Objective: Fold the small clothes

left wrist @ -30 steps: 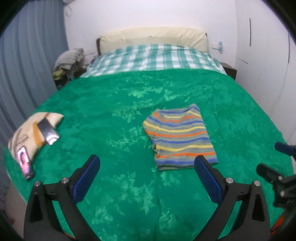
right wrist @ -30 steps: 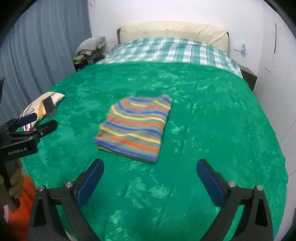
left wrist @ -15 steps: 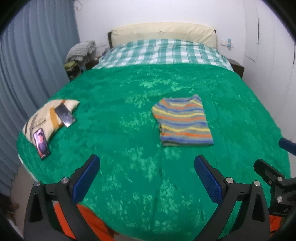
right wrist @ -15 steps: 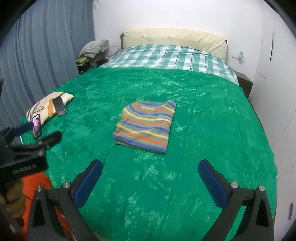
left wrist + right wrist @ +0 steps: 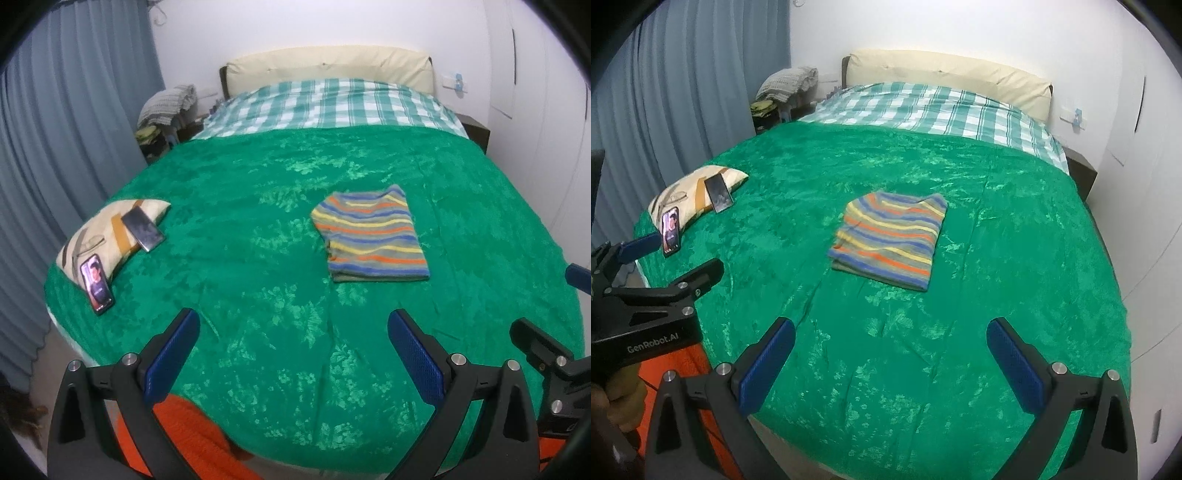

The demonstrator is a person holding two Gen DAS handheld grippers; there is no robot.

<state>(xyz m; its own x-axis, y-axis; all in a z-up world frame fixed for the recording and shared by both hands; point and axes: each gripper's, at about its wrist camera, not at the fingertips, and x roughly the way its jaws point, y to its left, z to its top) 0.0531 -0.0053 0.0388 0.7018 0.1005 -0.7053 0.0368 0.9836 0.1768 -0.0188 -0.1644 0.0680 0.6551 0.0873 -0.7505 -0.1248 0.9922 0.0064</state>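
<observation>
Small striped knit shirt (image 5: 371, 236) lies folded on green bed blanket (image 5: 258, 206). Your jaws both wide open, empty. Folding looks done.

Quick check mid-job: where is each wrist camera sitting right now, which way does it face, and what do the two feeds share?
Left wrist: over the bed's foot, facing the headboard; its own open fingers and the right gripper's tip at right show.
Right wrist: same end, further right, facing the headboard; own open fingers, the left gripper and a hand show.
Shared: folded striped garment, green blanket, pillow with two phones.
</observation>
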